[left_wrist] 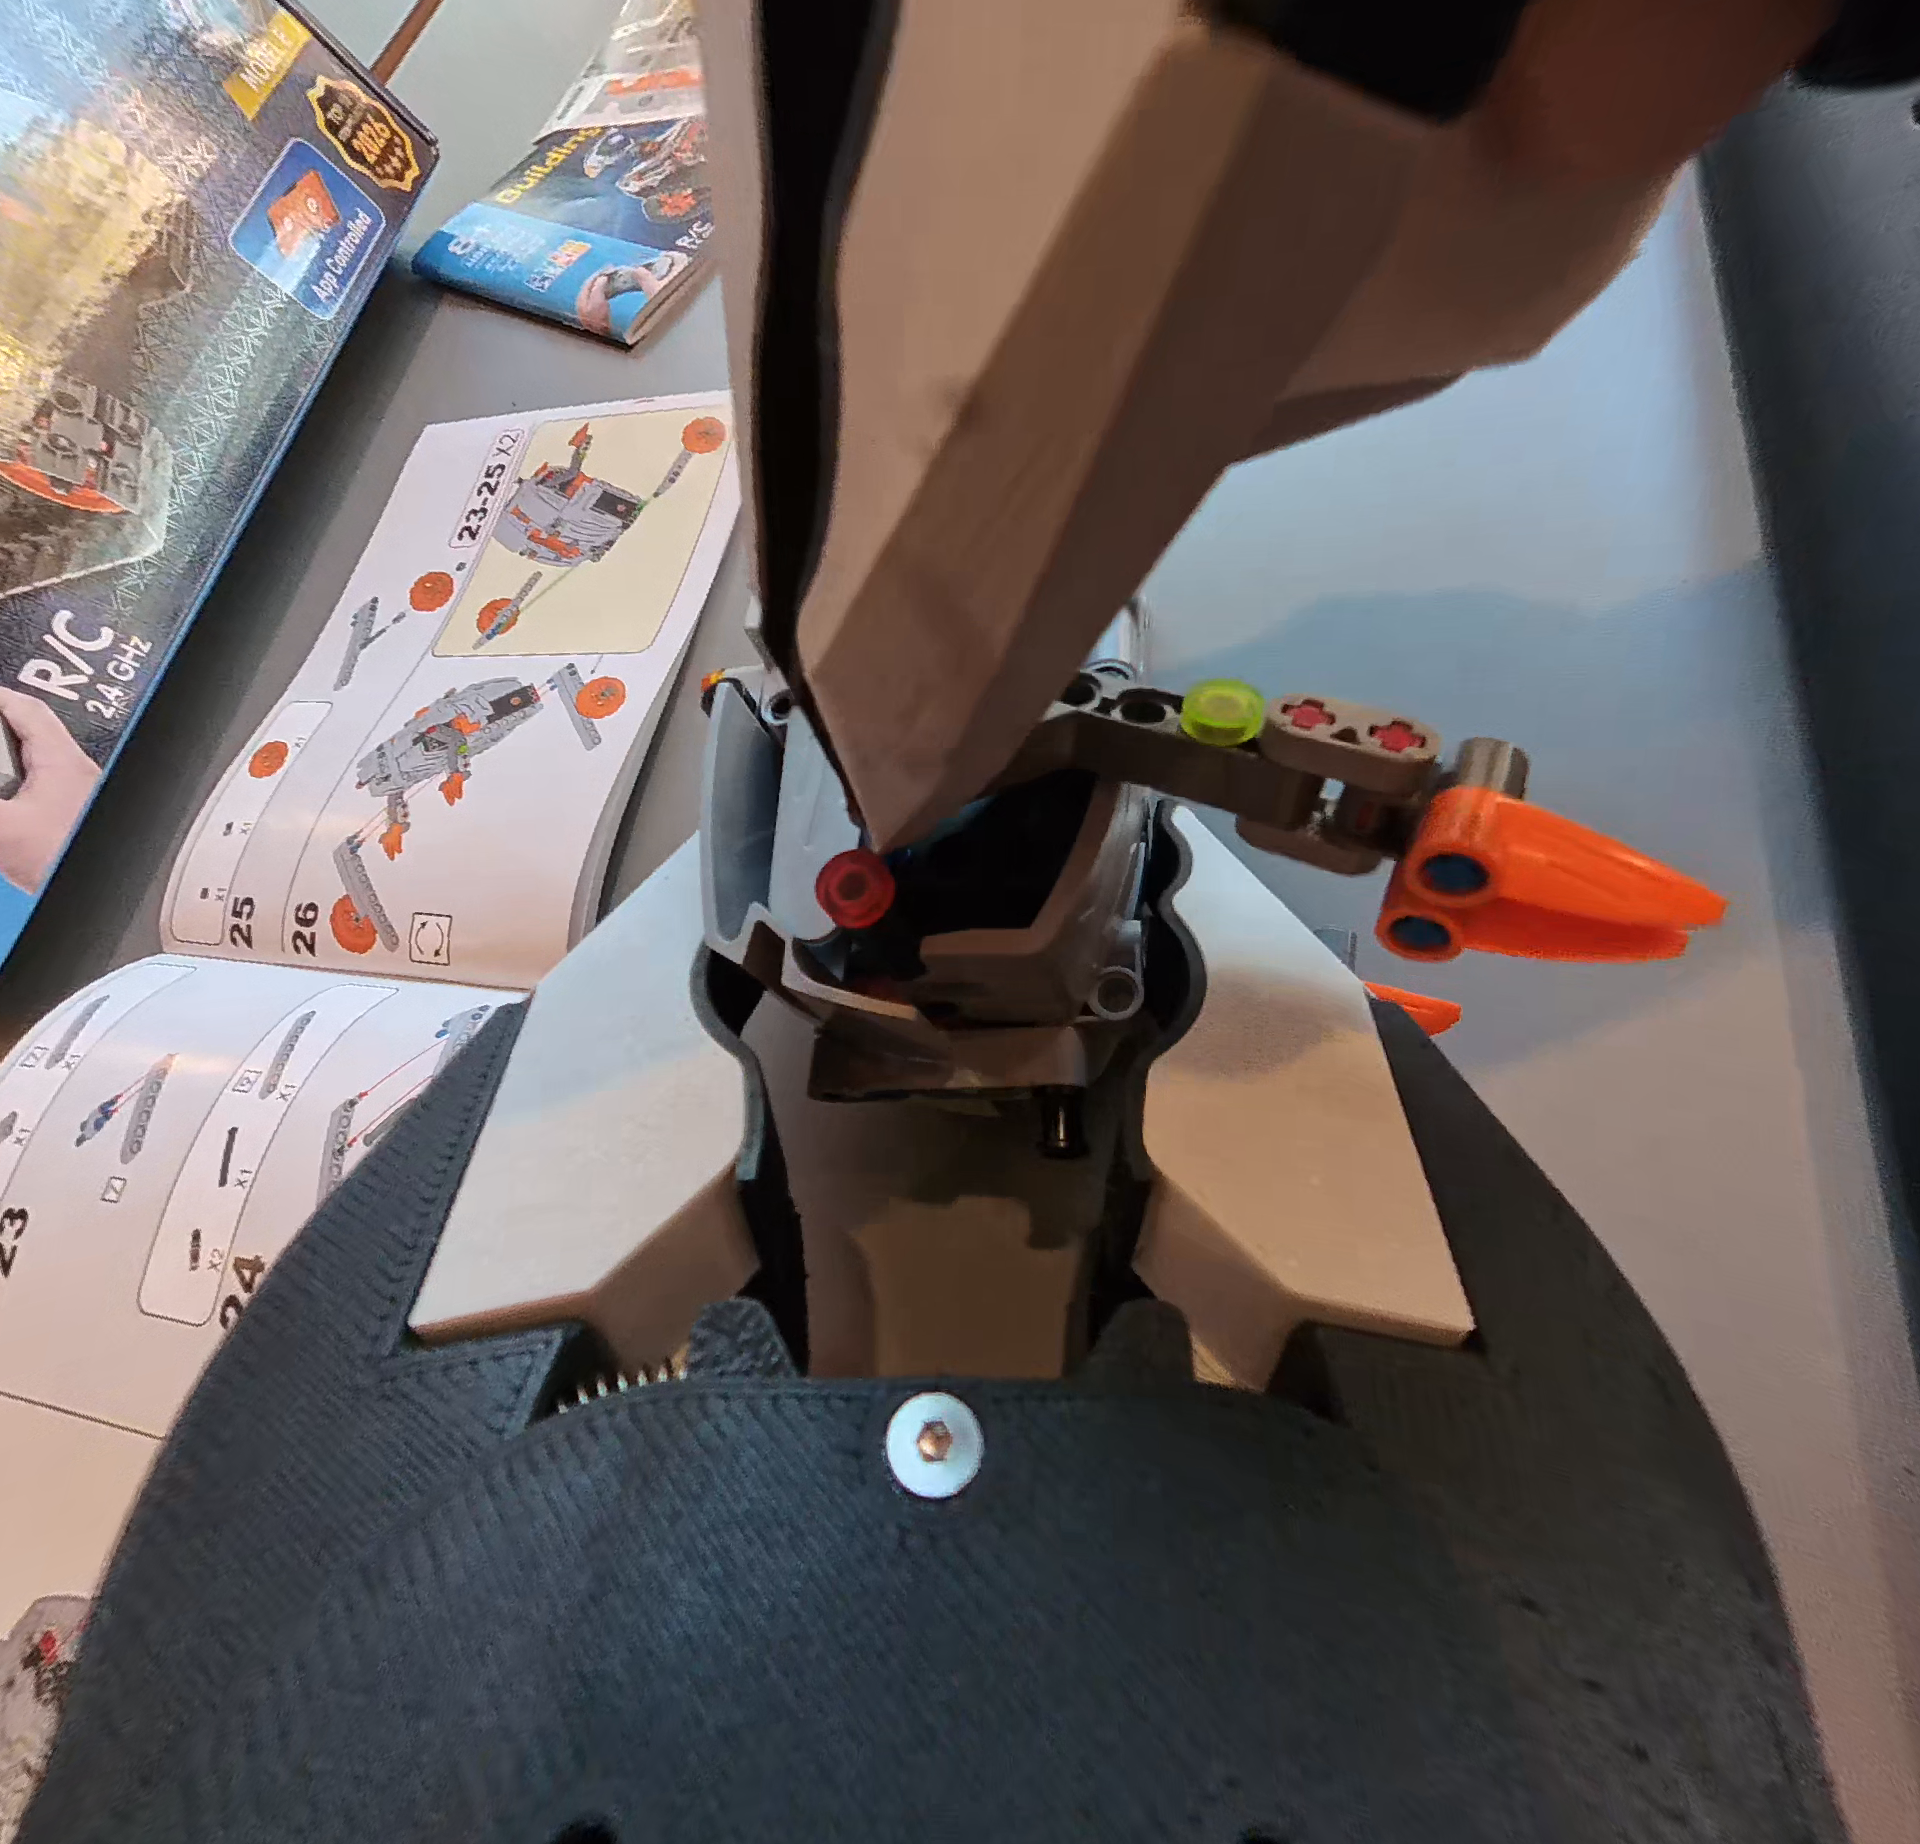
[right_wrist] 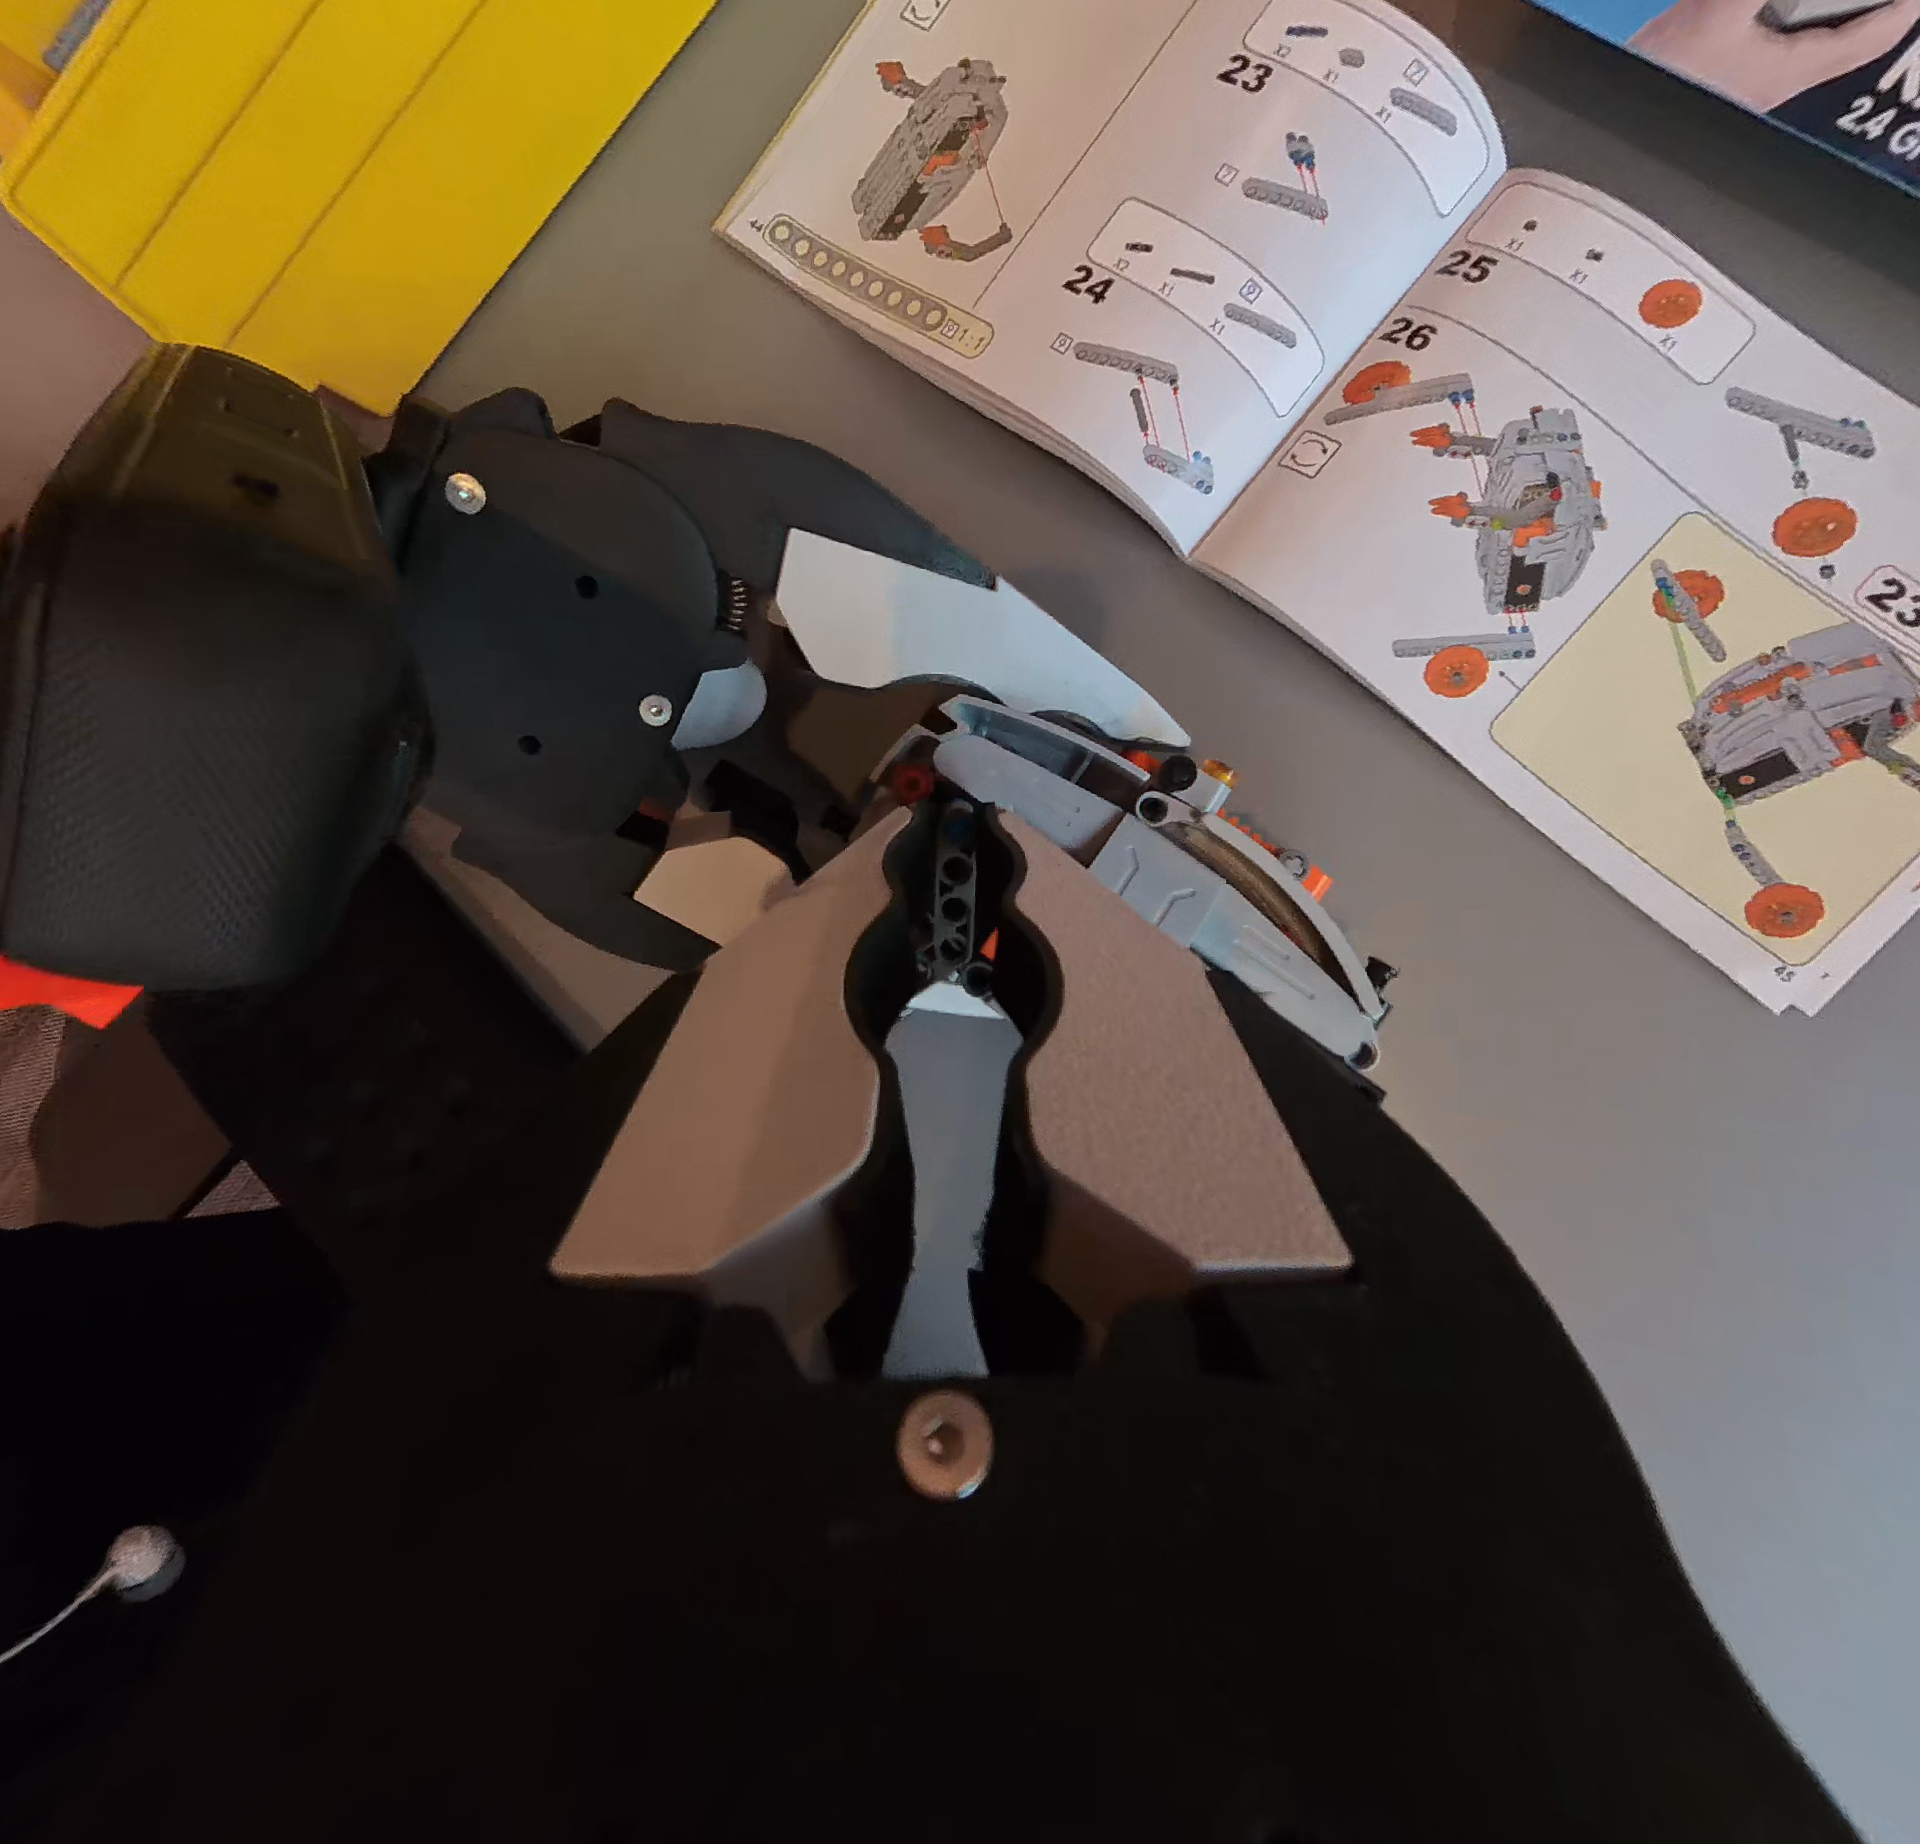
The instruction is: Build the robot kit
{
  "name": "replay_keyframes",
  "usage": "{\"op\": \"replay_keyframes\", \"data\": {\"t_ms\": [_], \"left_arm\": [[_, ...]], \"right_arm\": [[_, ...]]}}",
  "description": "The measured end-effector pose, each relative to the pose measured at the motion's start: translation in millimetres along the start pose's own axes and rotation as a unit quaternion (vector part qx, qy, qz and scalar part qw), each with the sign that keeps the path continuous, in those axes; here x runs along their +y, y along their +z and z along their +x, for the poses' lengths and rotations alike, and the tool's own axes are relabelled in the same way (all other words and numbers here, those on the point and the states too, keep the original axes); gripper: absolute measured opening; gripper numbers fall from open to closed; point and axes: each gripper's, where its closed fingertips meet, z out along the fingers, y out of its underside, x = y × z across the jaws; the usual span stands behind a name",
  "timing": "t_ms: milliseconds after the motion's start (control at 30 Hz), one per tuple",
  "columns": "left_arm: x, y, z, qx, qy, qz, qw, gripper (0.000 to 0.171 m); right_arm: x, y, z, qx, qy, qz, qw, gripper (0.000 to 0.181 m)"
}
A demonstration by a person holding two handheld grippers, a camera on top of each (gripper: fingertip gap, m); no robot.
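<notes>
Both wrist views look steeply down, close, sharing the open booklet [left_wrist: 416, 693].

- Brick model [left_wrist: 935, 921]: lower body hidden between left gripper [left_wrist: 940, 973] fingers; right gripper [left_wrist: 873, 828] covers its top.
- Right gripper upper part motion-blurred, cut by top edge.
- Box [left_wrist: 156, 340] cut by left edge.
- Instruction booklet [right_wrist: 1351, 360] runs off right edge.
- Yellow case [right_wrist: 312, 111] cut off at top-left, blurred.
- Model mostly behind right gripper's fingers [right_wrist: 748, 1067].
</notes>
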Motion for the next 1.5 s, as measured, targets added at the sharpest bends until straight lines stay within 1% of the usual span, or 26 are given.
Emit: {"op": "replay_keyframes", "data": {"t_ms": [67, 167, 433, 533, 633, 867, 1000, 1167, 1433, 1500], "left_arm": [[0.0, 0.0, 0.0, 0.001, 0.000, 0.000, 1.000, 0.073], [-0.1, 0.0, 0.0, -0.001, 0.002, 0.001, 1.000, 0.073], [-0.1, 0.0, -0.1, -0.001, 0.002, 0.001, 1.000, 0.073], [-0.1, -0.1, -0.1, 0.000, 0.001, 0.001, 1.000, 0.074], [-0.2, -0.1, -0.1, -0.001, 0.002, 0.001, 1.000, 0.074], [-0.2, -0.2, -0.2, 0.000, 0.001, 0.001, 1.000, 0.074], [0.1, -0.2, -0.5, 0.004, -0.004, 0.000, 1.000, 0.074], [0.0, -0.2, -0.4, 0.003, -0.003, 0.000, 1.000, 0.074], [0.1, -0.4, 0.1, 0.005, -0.003, 0.001, 1.000, 0.074], [-0.1, -1.5, 1.2, 0.010, -0.004, 0.003, 1.000, 0.074]], "right_arm": [[-0.9, 0.0, -0.5, 0.010, -0.035, 0.019, 0.999, 0.006], [-1.6, -0.3, -1.5, 0.011, -0.054, 0.046, 0.997, 0.006], [-0.6, -0.1, -1.3, 0.000, -0.080, 0.090, 0.993, 0.006], [-0.1, 0.2, -1.2, -0.002, -0.073, 0.085, 0.994, 0.006], [4.1, 2.3, 0.1, 0.012, -0.079, 0.068, 0.994, 0.007], [5.9, 1.1, 2.1, 0.018, -0.063, 0.079, 0.995, 0.007], [7.5, 0.5, 0.2, 0.000, -0.051, 0.085, 0.995, 0.008], [5.8, 0.8, 0.4, -0.002, -0.049, 0.090, 0.995, 0.009], [4.6, -0.1, -0.9, -0.018, -0.048, 0.076, 0.996, 0.009], [5.5, -0.6, -3.5, -0.031, -0.050, 0.072, 0.996, 0.008]]}}
